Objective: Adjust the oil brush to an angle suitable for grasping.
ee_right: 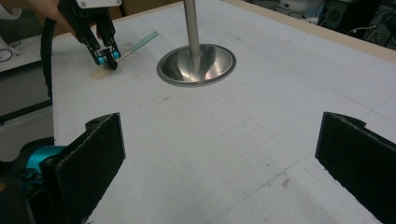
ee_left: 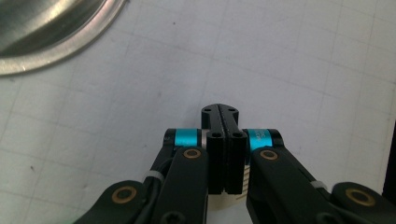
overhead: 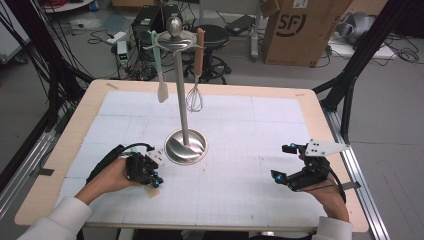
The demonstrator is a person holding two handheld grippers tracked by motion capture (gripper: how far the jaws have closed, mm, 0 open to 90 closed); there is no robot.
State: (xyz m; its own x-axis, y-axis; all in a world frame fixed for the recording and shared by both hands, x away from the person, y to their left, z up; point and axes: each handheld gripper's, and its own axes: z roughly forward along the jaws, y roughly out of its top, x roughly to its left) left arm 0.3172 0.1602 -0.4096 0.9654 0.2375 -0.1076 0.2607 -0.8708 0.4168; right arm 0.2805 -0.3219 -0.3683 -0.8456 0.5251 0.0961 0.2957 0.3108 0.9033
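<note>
White gridded mat (overhead: 240,150) laid over a wooden table (overhead: 320,107). Steel utensil stand (overhead: 183,95) upright near mat centre, round base (overhead: 186,147) resting on the mat. Pale green spatula (overhead: 159,70) hanging from the stand's left hook, wire whisk (overhead: 196,80) with brown handle hanging from the right hook. Left gripper (overhead: 154,181) held in the left hand (overhead: 107,179), low over the mat just beside the base, its tip over a small tan piece (overhead: 151,192) lying flat. Right gripper (overhead: 283,162) held in the right hand (overhead: 325,192) near the mat's right edge, jaws spread wide, well apart from the stand. Cardboard box (overhead: 300,27) and black stool (overhead: 212,37) on the floor beyond.
</note>
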